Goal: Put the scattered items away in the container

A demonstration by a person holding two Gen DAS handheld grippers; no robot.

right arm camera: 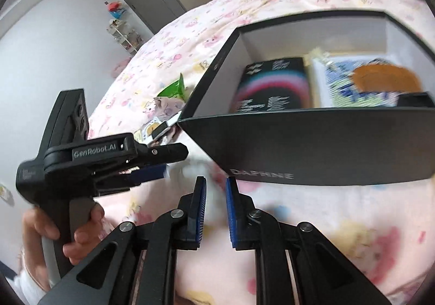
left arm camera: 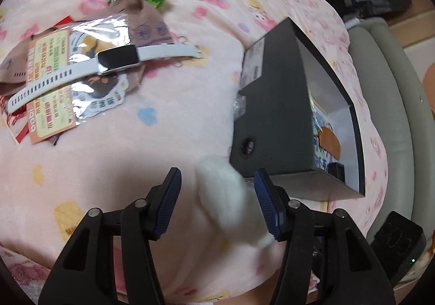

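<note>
We hold the left hand-held gripper (left arm camera: 217, 201) open around a white fluffy ball (left arm camera: 225, 193); the right hand-held gripper (right arm camera: 216, 210) stands narrowly parted, empty, beside the dark box (right arm camera: 312, 147).

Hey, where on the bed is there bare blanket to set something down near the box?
Free: the blanket between the packet pile and the black box, and the stretch in front of the box's lettered wall. Crowded: around the white watch, lying on the snack packets. A white fluffy thing sits by the box corner.
</note>
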